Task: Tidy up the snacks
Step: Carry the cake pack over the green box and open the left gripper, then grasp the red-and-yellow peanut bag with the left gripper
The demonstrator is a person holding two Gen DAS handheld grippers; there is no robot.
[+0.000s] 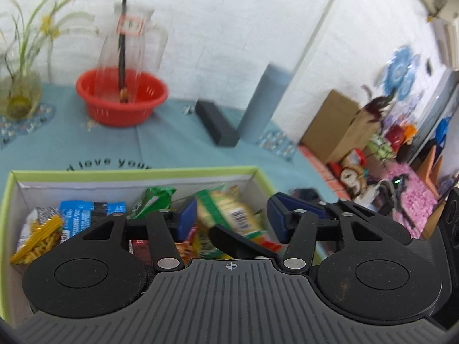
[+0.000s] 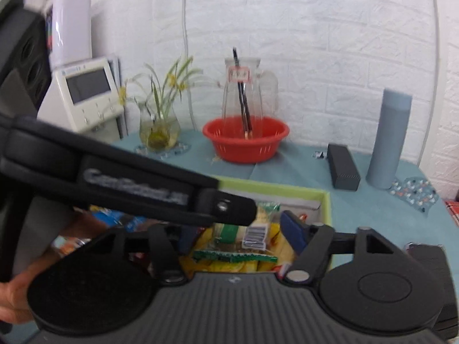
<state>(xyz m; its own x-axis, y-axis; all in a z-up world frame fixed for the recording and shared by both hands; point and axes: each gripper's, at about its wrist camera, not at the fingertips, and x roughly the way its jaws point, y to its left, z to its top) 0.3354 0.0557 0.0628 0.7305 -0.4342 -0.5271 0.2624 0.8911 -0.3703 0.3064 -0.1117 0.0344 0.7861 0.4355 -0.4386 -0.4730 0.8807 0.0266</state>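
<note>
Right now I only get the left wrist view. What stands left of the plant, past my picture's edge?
Observer: A white device with a screen.
Operator: Anything on top of it?
Observer: A white cylinder shows above it; whether it rests on it I cannot tell.
Operator: Is a person there?
Observer: Yes, a bare hand shows at the lower left.

I see snack packets (image 1: 229, 209) lying in the box (image 1: 134, 172) nearest me; behind it the basket (image 1: 122, 97) holds a jug (image 1: 130, 48), a vase (image 1: 20, 91) to its left.
</note>
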